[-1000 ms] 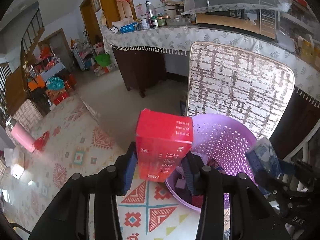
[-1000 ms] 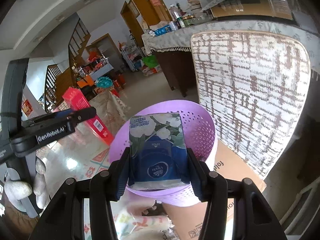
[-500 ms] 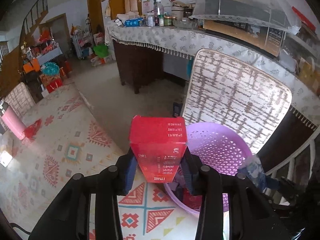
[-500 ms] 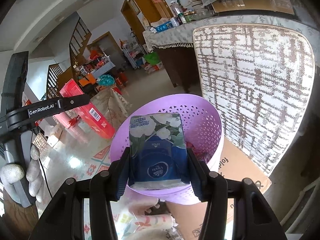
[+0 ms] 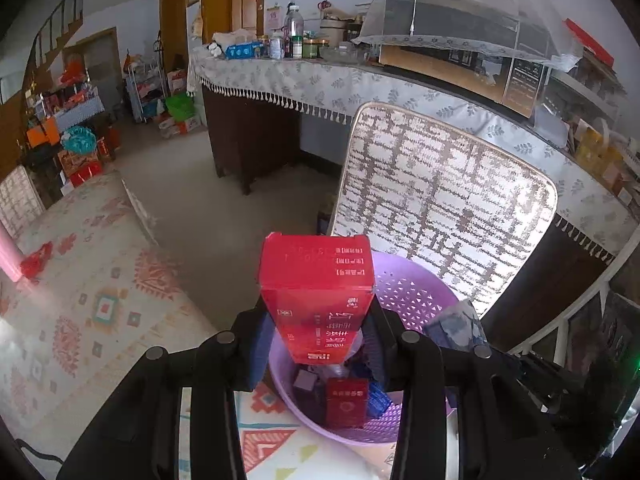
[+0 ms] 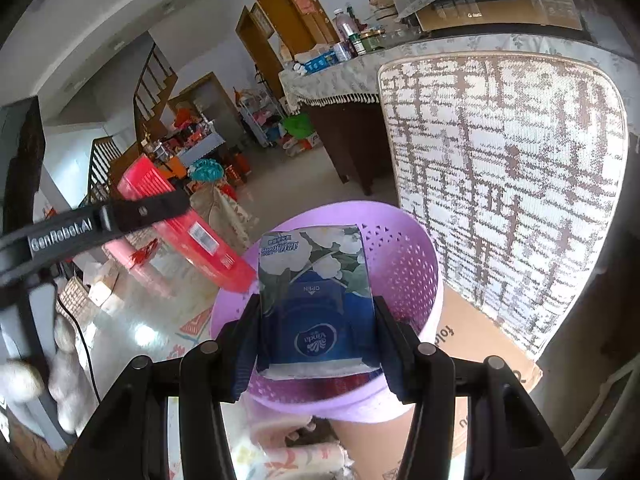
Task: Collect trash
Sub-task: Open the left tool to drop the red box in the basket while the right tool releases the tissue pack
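A blue tissue pack (image 6: 316,300) reads "OPEN" above a "Vinda" logo. At nine o'clock, a black gripper arm (image 6: 60,236) reads "GenRobot.AI". At four o'clock, cardboard (image 6: 472,344) shows partial letters, "fol". The red box's (image 5: 318,296) print is unreadable.

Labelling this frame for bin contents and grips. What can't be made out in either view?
- Purple basket contents, left wrist view: the red box in the left tool covers much of the inside; only a small red pack reads.
- Basket floor, right wrist view: hidden behind the tissue pack in the right tool.
- Tissue pack, left wrist view: blurred at the basket's right rim.
- Print on the red box: too small to read.
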Demonstrator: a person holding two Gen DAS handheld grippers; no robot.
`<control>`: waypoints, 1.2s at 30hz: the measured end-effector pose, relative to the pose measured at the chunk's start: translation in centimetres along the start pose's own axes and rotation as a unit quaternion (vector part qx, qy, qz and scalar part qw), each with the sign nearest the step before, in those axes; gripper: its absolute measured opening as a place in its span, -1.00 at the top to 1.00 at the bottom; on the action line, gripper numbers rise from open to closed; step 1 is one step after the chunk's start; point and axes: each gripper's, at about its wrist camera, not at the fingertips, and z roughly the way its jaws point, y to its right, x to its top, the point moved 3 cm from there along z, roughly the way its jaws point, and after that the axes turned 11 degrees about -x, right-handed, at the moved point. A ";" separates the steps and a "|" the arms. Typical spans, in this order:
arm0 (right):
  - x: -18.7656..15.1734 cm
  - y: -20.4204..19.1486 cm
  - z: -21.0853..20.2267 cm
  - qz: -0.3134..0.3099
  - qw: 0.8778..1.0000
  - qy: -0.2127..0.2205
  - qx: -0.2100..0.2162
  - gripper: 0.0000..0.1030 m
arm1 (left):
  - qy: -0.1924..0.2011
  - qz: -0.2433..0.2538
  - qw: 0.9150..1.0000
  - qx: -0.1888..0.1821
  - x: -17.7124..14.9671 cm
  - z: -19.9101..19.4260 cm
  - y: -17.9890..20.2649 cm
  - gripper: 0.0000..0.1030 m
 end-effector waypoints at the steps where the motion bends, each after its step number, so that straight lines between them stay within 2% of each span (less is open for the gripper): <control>1: 0.1 0.0 0.1 0.002 1.000 -0.001 0.002 -0.11 | -0.002 -0.004 1.000 -0.001 -0.1 0.3 -0.1 0.24; 21: 0.7 -0.1 0.7 -0.010 1.000 -0.003 -0.011 -0.11 | -0.023 -0.012 1.000 0.013 -1.4 2.9 -1.1 0.24; 34: 0.9 0.0 2.8 -0.016 0.999 -0.018 -0.021 -0.14 | -0.030 -0.022 0.999 0.011 -1.6 3.9 -1.9 0.24; 35: 0.9 0.1 3.0 -0.013 0.999 -0.019 -0.023 -0.14 | -0.030 -0.022 0.999 0.011 -1.6 4.0 -2.0 0.20; 36: 1.0 0.2 3.3 -0.009 0.999 -0.023 -0.023 -0.14 | -0.030 -0.023 0.999 0.011 -1.6 3.9 -2.0 0.05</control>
